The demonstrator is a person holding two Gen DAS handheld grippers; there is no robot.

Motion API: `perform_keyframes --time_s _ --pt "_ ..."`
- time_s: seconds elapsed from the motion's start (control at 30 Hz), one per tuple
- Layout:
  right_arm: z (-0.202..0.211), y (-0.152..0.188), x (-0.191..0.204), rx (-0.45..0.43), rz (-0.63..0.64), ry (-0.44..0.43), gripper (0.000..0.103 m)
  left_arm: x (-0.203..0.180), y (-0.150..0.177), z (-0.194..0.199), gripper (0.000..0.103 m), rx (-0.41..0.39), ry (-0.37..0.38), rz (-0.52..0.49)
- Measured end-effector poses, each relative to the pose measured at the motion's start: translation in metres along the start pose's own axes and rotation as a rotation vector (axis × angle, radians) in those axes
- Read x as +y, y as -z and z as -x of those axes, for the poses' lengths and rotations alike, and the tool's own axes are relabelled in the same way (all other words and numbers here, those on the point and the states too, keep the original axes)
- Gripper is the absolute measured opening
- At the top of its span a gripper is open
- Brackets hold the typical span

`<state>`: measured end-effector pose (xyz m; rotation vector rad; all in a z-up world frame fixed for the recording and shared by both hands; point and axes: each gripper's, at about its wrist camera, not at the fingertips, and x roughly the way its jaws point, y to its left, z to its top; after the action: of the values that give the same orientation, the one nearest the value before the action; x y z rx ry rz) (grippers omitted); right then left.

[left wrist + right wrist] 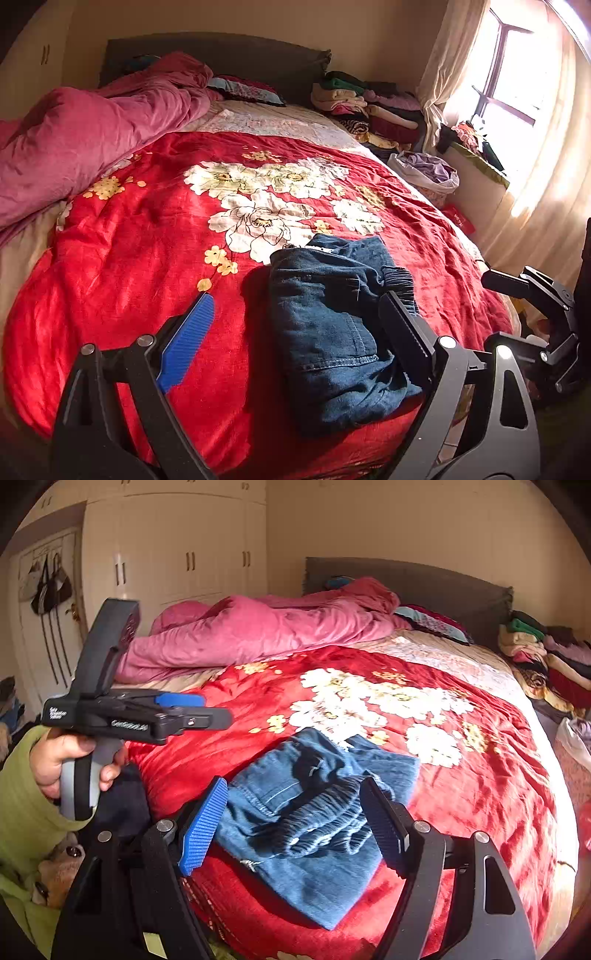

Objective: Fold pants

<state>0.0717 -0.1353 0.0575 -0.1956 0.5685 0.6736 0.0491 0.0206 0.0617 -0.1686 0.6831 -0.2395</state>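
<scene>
Folded blue denim pants [332, 325] lie on the red floral bedspread [147, 229] near the bed's front edge; they also show in the right wrist view [317, 812], with the ribbed waistband on top. My left gripper [295, 321] is open and empty, hovering above the pants, jaws wide apart. My right gripper [295, 816] is open and empty, above the pants too. The right gripper shows at the right edge of the left wrist view [535, 314]. The left gripper shows in the right wrist view [207, 709], held by a hand at the left, above the bedspread.
A pink duvet [85, 136] is heaped at the bed's far left. Stacks of folded clothes [369, 107] sit at the far right by the headboard. A bag of clothes [428, 173] and a window with a curtain [517, 92] are right. Wardrobes [177, 546] stand behind.
</scene>
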Motion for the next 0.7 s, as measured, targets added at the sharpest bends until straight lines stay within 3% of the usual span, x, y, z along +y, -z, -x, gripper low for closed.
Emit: perform_keyframes --time_s 0.07,0.13,0.7 --pt "0.001 0.0 -0.007 -0.005 -0.022 0.027 0.075 0.0 0.0 0.0 0.086 -0.002 -0.004 0.0" --pt "0.003 0.001 -0.013 -0.011 -0.041 0.051 0.085 0.001 0.0 0.001 0.088 -0.004 -0.007 0.005" --pt "-0.005 0.027 -0.064 0.053 -0.218 0.217 0.085 0.008 0.012 -0.026 0.09 0.068 -0.003 0.033"
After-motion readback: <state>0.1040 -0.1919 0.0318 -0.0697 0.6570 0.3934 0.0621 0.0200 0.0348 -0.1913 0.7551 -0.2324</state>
